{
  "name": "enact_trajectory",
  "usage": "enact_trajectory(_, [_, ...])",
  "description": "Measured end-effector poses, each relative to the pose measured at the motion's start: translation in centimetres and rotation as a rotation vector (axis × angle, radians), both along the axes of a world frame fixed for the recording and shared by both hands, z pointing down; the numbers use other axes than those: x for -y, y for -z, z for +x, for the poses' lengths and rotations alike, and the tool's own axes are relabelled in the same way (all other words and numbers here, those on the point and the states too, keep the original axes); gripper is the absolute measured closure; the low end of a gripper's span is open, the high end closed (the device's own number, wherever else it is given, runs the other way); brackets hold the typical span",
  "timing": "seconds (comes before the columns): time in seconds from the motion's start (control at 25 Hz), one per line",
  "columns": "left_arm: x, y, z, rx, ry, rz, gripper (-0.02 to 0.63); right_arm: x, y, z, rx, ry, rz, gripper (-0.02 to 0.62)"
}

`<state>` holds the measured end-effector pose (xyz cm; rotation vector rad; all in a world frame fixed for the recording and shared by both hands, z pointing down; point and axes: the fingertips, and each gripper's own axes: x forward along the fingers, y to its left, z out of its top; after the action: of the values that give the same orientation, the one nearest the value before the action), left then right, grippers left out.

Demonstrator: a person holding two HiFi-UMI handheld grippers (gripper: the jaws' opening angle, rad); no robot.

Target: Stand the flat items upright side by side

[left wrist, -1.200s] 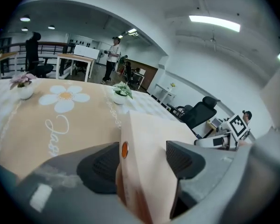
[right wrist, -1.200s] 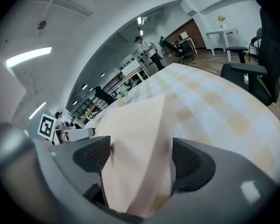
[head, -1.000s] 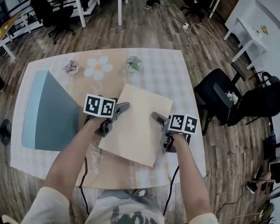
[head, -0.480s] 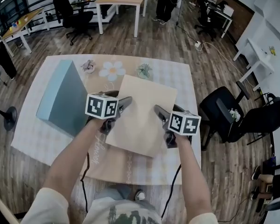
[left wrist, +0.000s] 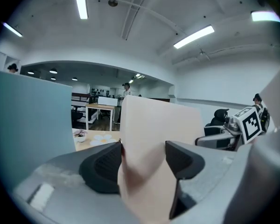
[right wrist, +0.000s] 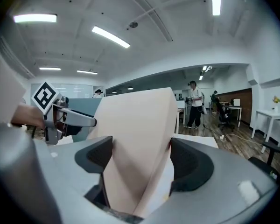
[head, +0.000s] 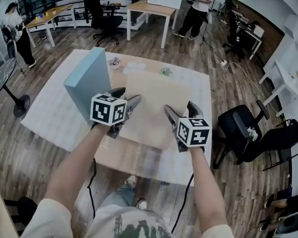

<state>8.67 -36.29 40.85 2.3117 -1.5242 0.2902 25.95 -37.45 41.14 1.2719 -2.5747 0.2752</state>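
A beige flat panel [head: 156, 105] is held tilted steeply up over the table, its far edge toward the table's back. My left gripper [head: 129, 105] is shut on its left edge and my right gripper [head: 180, 113] on its right edge. In the left gripper view the beige panel [left wrist: 154, 134] fills the gap between the dark pads [left wrist: 102, 164]. The right gripper view shows the same panel [right wrist: 135, 134] clamped between its pads [right wrist: 189, 164]. A blue flat panel [head: 89, 78] stands upright just left of the beige one, close beside it [left wrist: 28, 120].
The table [head: 49, 118] carries a pale checked cloth. Small potted plants [head: 114, 62] and a flower-shaped mat [head: 134, 66] lie at its far edge. A black office chair [head: 238, 128] stands at the right; desks, chairs and people fill the room behind.
Both grippers have risen with the beige panel, swinging it from nearly flat on the table to a steep tilt beside the blue panel. The head view has lifted toward the room.
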Motion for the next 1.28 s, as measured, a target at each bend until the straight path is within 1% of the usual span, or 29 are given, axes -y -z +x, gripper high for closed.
enact_trajectory(0.16, [-4.5,1.0,-0.4,0.024,0.073,0.025,0.298,-3.7,1.2,-0.5,-0.035,0.042,0.068,0.211])
enact_trajectory(0.4, [-9.5,1.2,-0.2,0.036,0.145,0.027,0.298,-8.2,2.0,-0.3,-0.058,0.094,0.115,0.246])
enact_trajectory(0.48, [-10.5,1.1,-0.2,0.027,0.166,0.024,0.302,-9.3,2.2,-0.2,-0.059,0.105,0.129,0.265])
enact_trajectory(0.64, [-11.5,1.2,-0.2,0.027,0.209,0.042,0.302,-10.6,2.3,-0.2,-0.068,0.143,0.164,0.265])
enact_trajectory(0.8, [-11.8,1.0,0.1,0.032,0.232,0.049,0.302,-11.1,2.1,0.3,-0.058,0.199,0.177,0.264])
enact_trajectory(0.88, [-11.9,1.1,-0.1,0.032,0.247,0.052,0.302,-11.1,1.8,0.3,-0.054,0.235,0.176,0.263])
enact_trajectory(0.96, [-12.1,1.0,-0.2,0.024,0.264,0.058,0.302,-11.2,1.3,0.4,-0.043,0.276,0.168,0.243])
enact_trajectory(1.04, [-12.4,0.8,-0.2,0.019,0.282,0.064,0.301,-11.0,1.0,0.7,-0.021,0.325,0.157,0.238])
enact_trajectory(1.28, [-12.5,0.5,-0.6,0.02,0.328,0.075,0.301,-9.1,0.5,-0.3,0.061,0.506,0.071,0.177])
